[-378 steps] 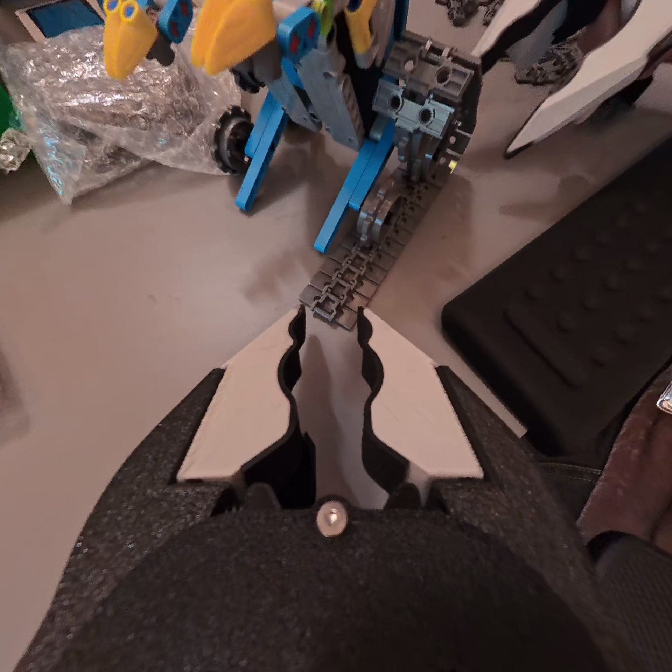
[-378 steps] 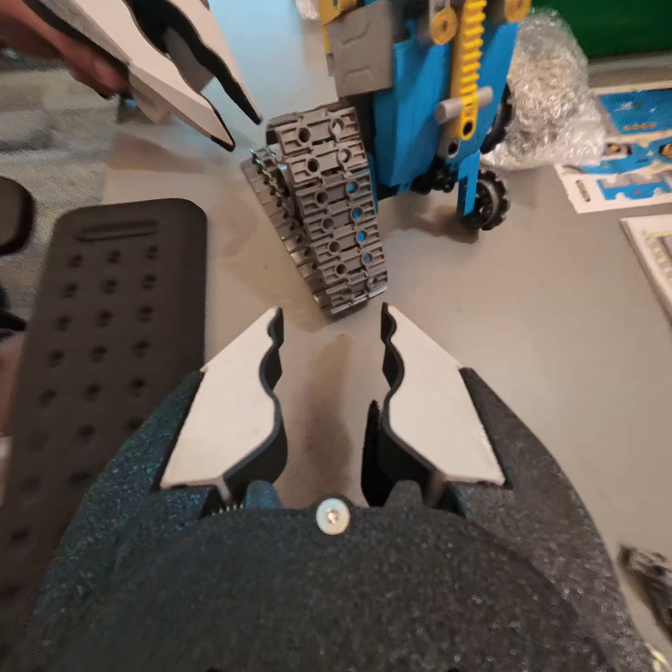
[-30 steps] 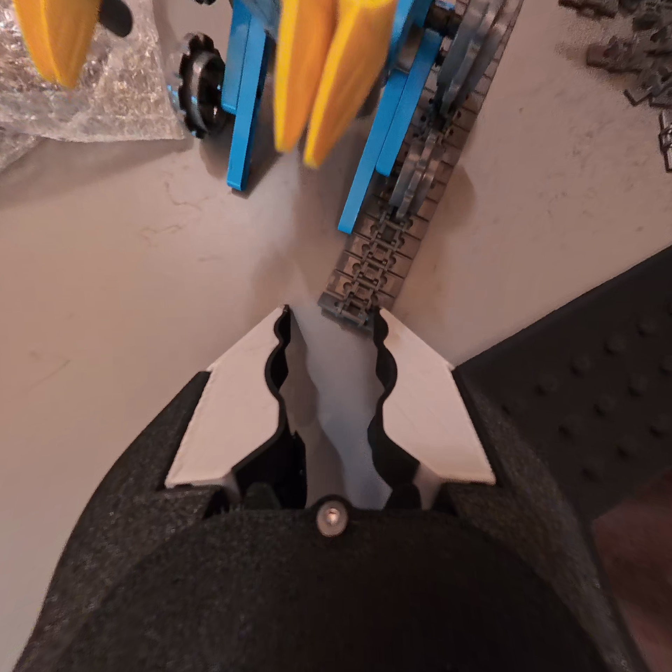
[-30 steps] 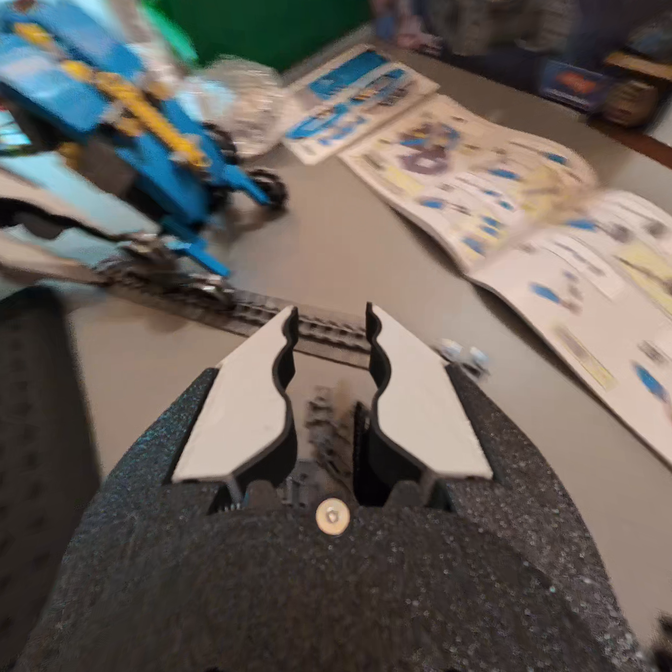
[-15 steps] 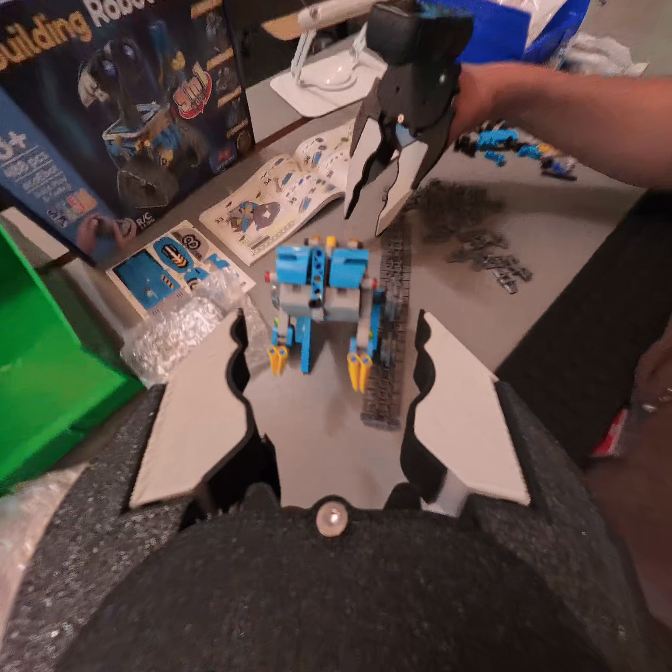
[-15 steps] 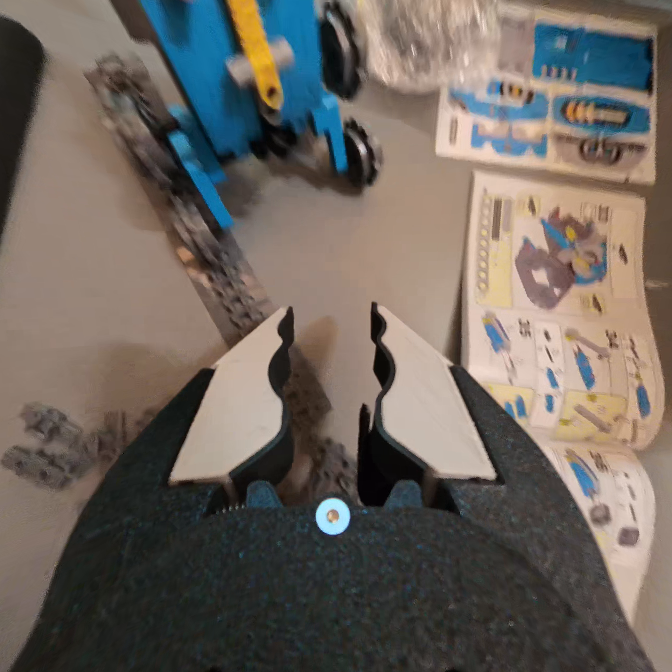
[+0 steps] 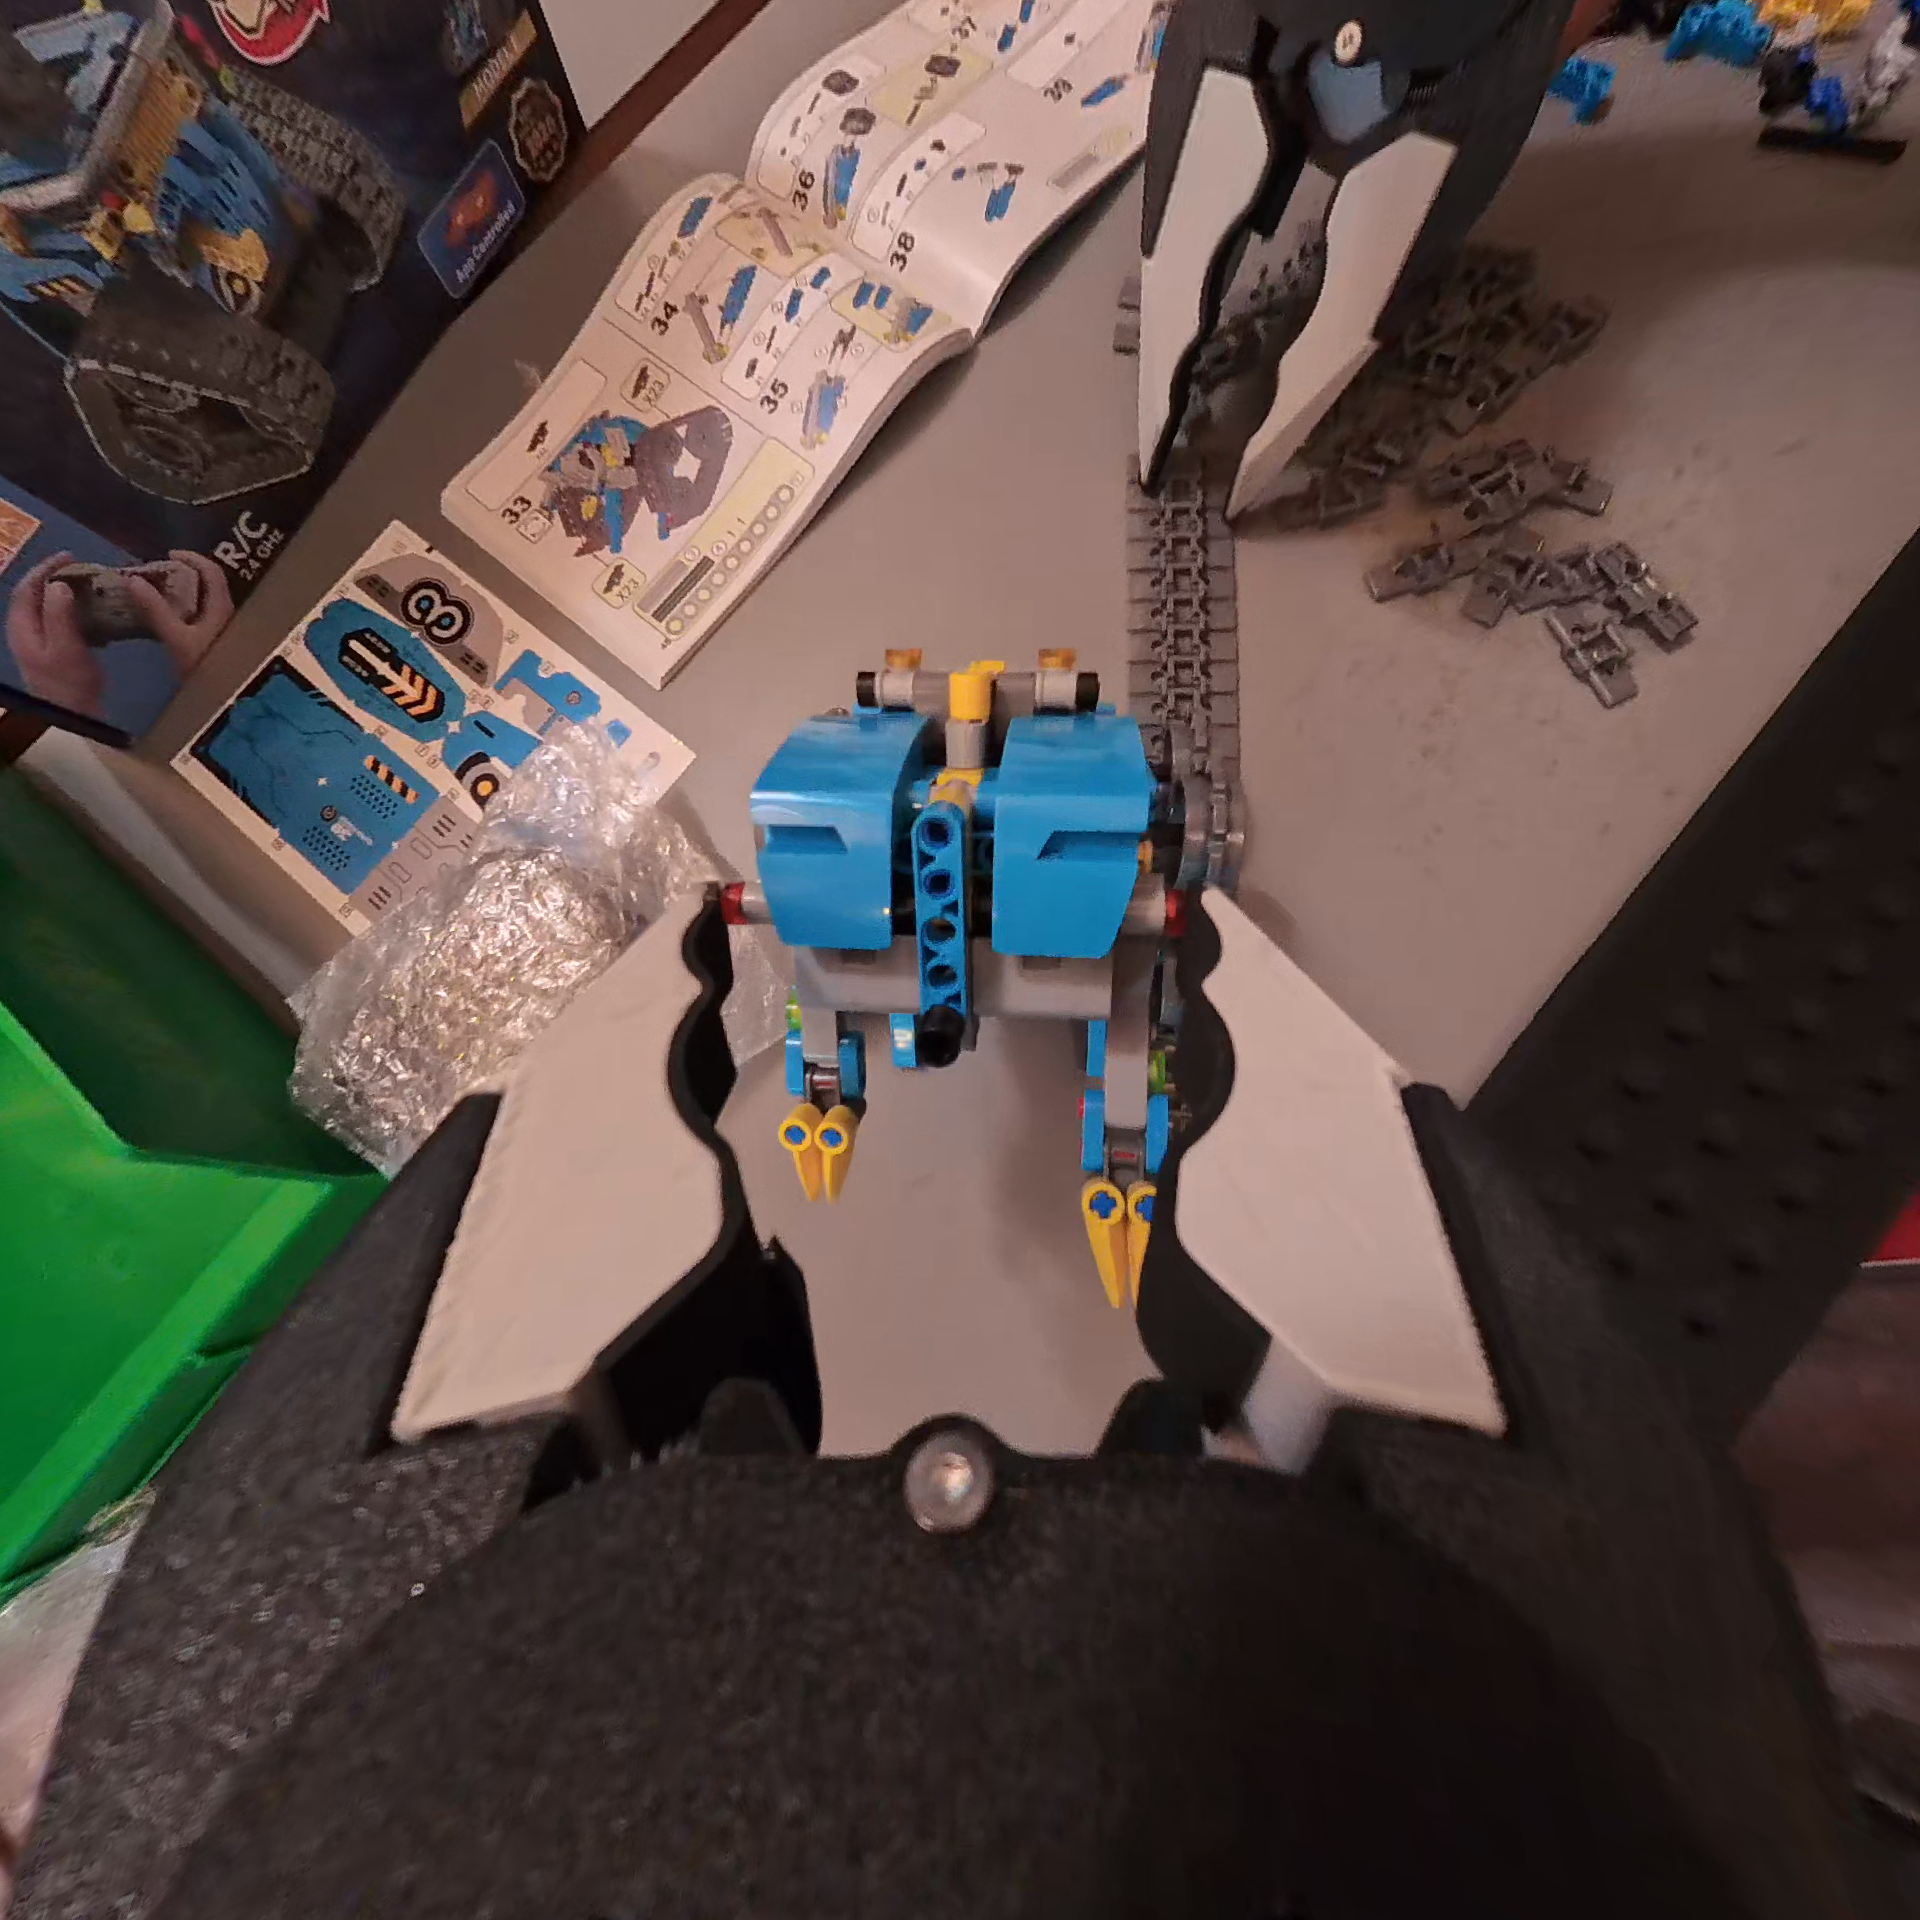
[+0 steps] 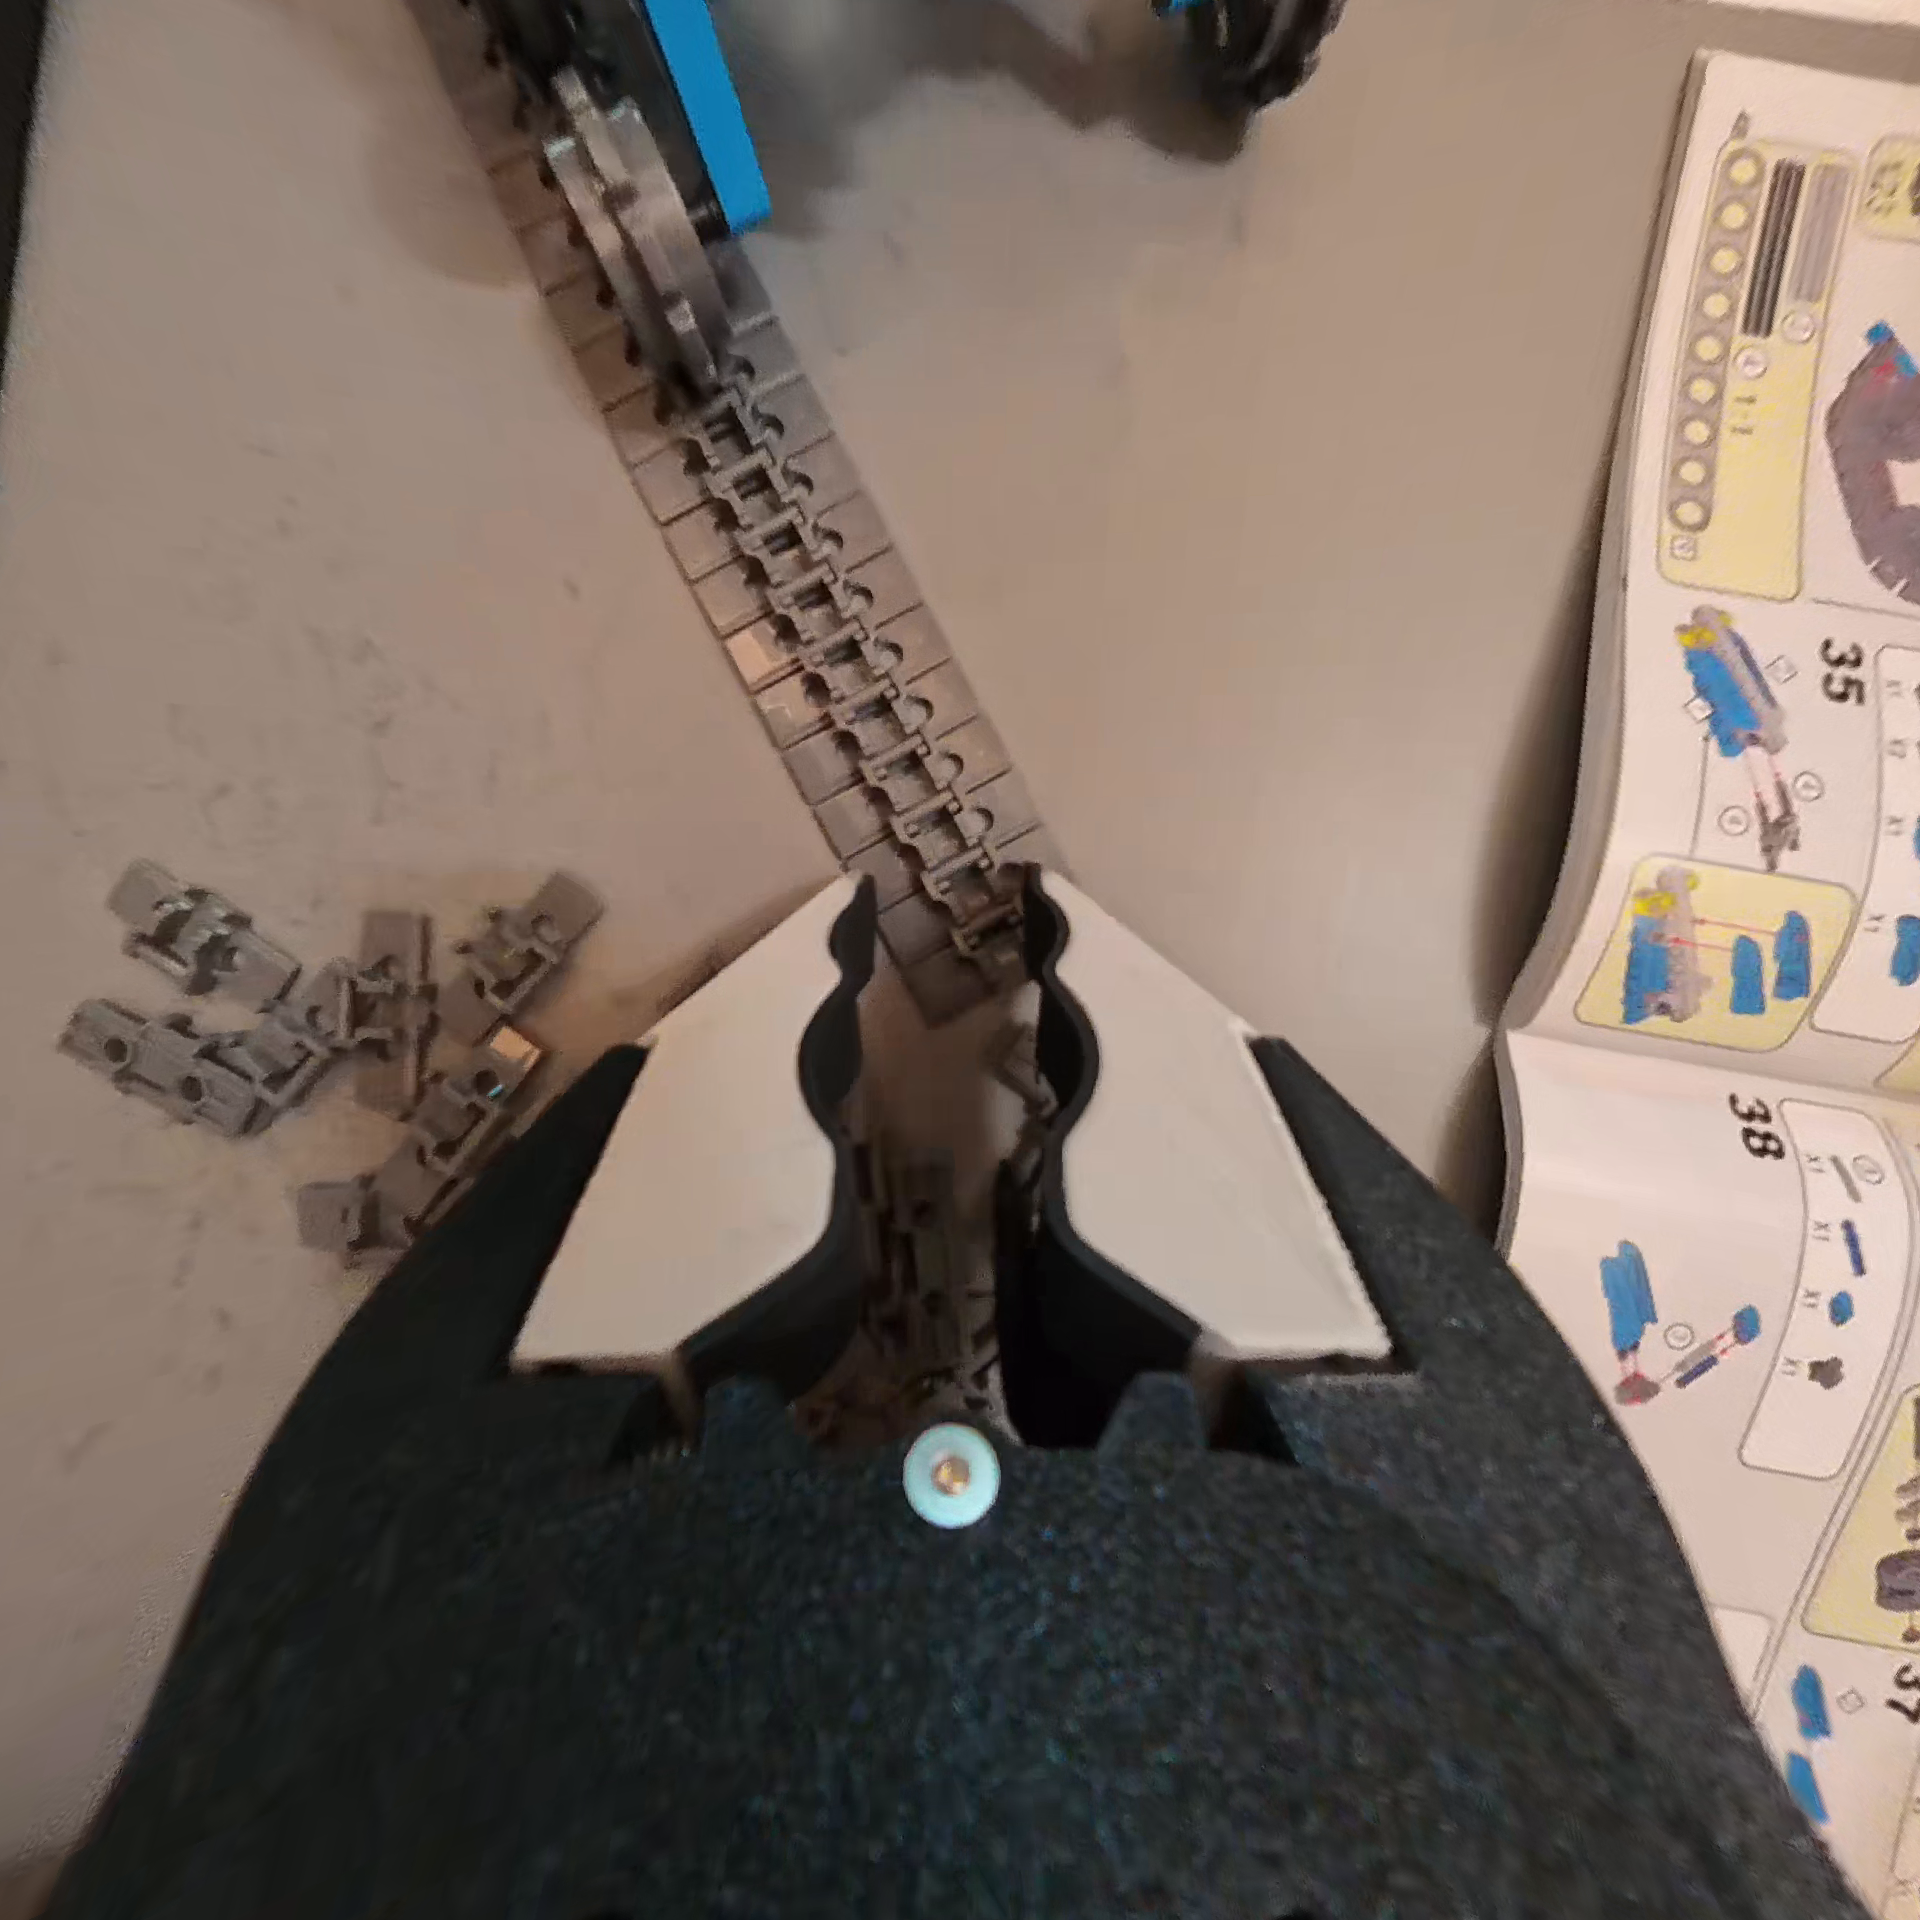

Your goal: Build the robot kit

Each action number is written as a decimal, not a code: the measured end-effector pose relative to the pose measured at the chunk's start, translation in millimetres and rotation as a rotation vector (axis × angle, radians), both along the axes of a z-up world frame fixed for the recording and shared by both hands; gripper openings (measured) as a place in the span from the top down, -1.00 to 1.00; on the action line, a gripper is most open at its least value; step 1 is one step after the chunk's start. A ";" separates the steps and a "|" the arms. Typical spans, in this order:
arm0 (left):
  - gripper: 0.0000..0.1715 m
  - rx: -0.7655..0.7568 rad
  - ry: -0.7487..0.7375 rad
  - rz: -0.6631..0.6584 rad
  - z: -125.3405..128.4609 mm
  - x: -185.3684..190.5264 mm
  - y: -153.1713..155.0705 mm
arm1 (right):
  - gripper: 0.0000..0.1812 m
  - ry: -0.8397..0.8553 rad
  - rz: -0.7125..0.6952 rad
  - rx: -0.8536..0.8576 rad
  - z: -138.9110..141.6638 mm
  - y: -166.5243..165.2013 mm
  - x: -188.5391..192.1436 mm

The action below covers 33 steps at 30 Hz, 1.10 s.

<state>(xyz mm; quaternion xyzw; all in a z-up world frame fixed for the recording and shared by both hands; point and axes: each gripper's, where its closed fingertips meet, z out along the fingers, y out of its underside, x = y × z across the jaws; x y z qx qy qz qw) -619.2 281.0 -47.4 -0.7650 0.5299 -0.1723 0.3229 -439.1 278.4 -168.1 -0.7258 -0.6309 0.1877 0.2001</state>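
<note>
A blue and grey brick-built robot model (image 7: pixel 951 831) with yellow claws stands on the grey table. My left gripper (image 7: pixel 951 925) is open wide and straddles the model, with a fingertip close to the axle end on each side. A long grey track strip (image 7: pixel 1184 603) runs under the model's right sprocket wheel. It also shows in the right wrist view (image 8: pixel 821 623). My right gripper (image 8: pixel 943 891) is closed on the strip's far end, one finger against each edge. The right gripper also shows in the left wrist view (image 7: pixel 1193 494), held upright.
Loose grey track links (image 7: pixel 1527 582) lie right of the strip and also show in the right wrist view (image 8: pixel 312 1018). An open instruction booklet (image 7: pixel 790 343), a sticker sheet (image 7: pixel 395 717), a bubble-wrap bag (image 7: pixel 499 935), a green bin (image 7: pixel 125 1195), the kit box (image 7: pixel 208 260) and a black mat (image 7: pixel 1766 935) surround the model.
My left gripper left the strip's near end, rose, opened wider and came down around the model. My right gripper swung to the strip's far end and narrowed onto it.
</note>
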 end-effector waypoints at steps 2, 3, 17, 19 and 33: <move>0.00 -0.007 0.022 0.002 0.5 -6.2 -1.8 | 0.71 -0.001 0.000 -0.004 -0.2 -0.6 -2.1; 0.00 -0.013 0.028 0.007 0.7 -9.7 -2.7 | 0.71 -0.006 -0.005 -0.012 -0.3 -0.6 -2.2; 0.00 -0.011 0.054 0.028 2.0 -32.0 -8.4 | 0.71 -0.019 -0.011 -0.006 -0.6 -0.3 -2.5; 0.00 -0.012 0.048 0.029 1.6 -32.3 -8.8 | 0.71 -0.010 -0.014 -0.010 -0.6 -0.4 -2.7; -0.01 0.052 -0.012 0.075 -1.0 -26.1 -6.4 | 0.63 0.062 -0.079 -0.030 11.3 0.1 -6.9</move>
